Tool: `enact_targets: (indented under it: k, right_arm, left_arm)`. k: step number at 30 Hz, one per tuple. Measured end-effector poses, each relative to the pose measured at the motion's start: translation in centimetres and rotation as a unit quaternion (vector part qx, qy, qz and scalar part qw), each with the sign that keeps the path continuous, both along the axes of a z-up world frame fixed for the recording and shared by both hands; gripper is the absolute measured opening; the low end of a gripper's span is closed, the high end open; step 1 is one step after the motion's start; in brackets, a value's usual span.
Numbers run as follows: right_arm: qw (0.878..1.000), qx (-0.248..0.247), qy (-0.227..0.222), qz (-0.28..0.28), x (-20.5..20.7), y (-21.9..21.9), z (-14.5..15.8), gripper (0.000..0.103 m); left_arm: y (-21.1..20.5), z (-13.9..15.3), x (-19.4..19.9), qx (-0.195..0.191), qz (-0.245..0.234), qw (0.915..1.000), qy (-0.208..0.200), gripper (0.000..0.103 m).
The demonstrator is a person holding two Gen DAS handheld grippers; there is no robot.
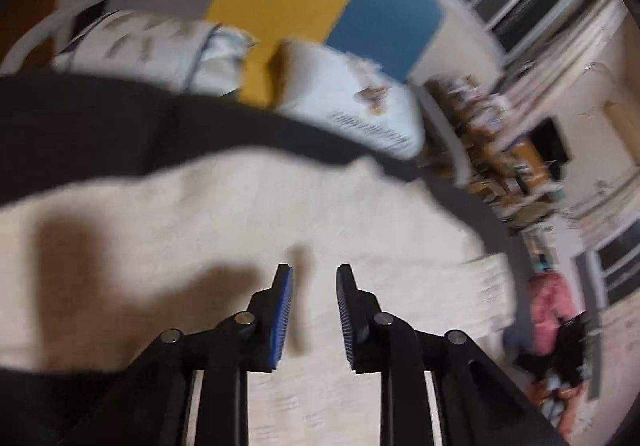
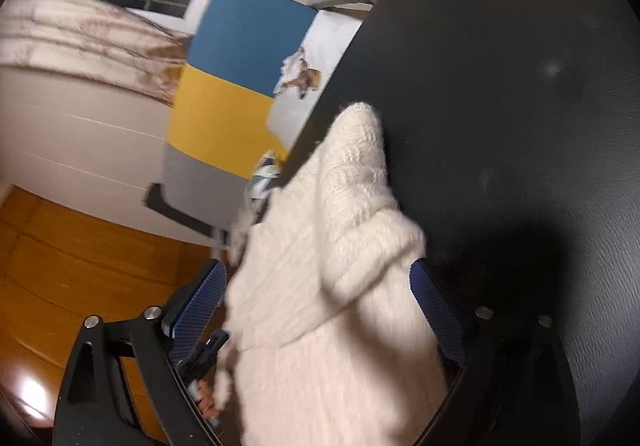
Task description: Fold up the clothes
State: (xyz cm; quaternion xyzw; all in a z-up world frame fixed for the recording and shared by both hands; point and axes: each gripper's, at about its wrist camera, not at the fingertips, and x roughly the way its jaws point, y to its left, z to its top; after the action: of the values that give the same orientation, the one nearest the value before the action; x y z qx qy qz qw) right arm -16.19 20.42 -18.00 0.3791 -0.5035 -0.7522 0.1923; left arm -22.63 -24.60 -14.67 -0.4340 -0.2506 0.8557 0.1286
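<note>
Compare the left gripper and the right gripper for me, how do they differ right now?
The left gripper has nothing between its fingers, only a narrow gap, hovering over the cream sweater; the right gripper is spread wide with the sweater bunched between its fingers. The left points across the black table; the right sits at its edge. Both have blue pads.

Both grippers are black plastic linkages with round silver screw heads at the joints. The left gripper (image 1: 314, 274) has narrow fingers faced with ribbed blue pads (image 1: 283, 310). The right gripper (image 2: 316, 282) carries wider pads (image 2: 198, 300) in dark blue with a dotted texture.
</note>
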Motion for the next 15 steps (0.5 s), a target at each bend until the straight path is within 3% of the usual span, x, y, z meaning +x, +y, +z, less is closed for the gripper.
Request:
enact_targets:
  k: [3, 6, 9, 12, 15]
  right_arm:
    - [0.998, -0.056, 0.012, 0.004, 1.2, 0.4, -0.5, 0.101]
    - [0.993, -0.113, 0.020, 0.001, 1.3, 0.1, -1.0, 0.101]
    - [0.989, -0.147, 0.008, -0.005, 0.4, -0.7, -1.7, 0.103]
    - [0.986, -0.168, -0.011, -0.016, -0.5, -1.3, -2.7, 0.103]
    - [0.988, -0.151, -0.011, -0.013, -1.0, -1.6, -2.8, 0.103]
  left_arm:
    - [5.5, 2.6, -3.1, 0.018, -0.093, 0.9954, 0.013, 0.025]
    - [12.9, 3.2, -7.1, 0.057, -0.186, 0.9808, -0.009, 0.027]
    - [21.0, 2.6, -10.8, 0.035, -0.269, 0.9621, -0.032, 0.029]
    - [26.4, 1.5, -13.5, -0.006, -0.325, 0.9448, -0.041, 0.030]
    - [30.6, 0.0, -15.9, -0.037, -0.382, 0.9218, -0.056, 0.030]
